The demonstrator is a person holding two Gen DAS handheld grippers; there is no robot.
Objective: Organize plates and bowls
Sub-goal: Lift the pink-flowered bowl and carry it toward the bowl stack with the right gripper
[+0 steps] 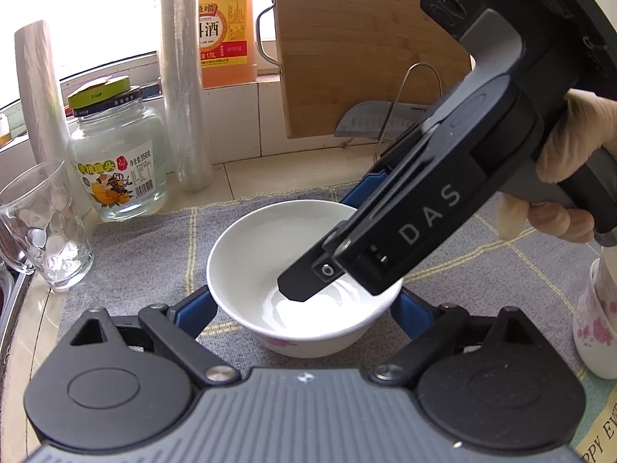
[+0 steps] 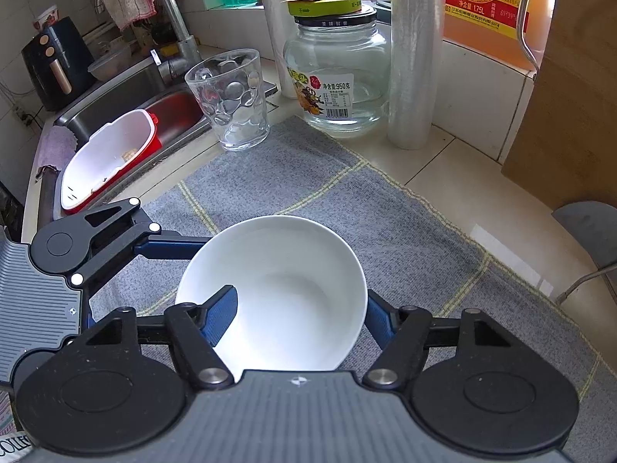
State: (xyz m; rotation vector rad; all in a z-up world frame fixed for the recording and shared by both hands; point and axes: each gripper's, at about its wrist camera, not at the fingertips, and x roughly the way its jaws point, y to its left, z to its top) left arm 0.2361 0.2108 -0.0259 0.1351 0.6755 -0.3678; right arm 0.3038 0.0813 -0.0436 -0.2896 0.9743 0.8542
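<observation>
A white bowl with a pink flower print sits on a grey checked mat. My left gripper is open, one blue finger on each side of the bowl's outside. My right gripper straddles the bowl's near rim: its left finger is inside the bowl, its right finger outside. I cannot tell whether it pinches the rim. In the left wrist view the right gripper's body reaches in from the upper right, one finger down in the bowl.
A faceted drinking glass, a large glass jar, a roll of film and a cooking wine bottle stand behind the mat. A sink with a red and white basin lies left. A floral cup stands right. A cutting board leans at the back.
</observation>
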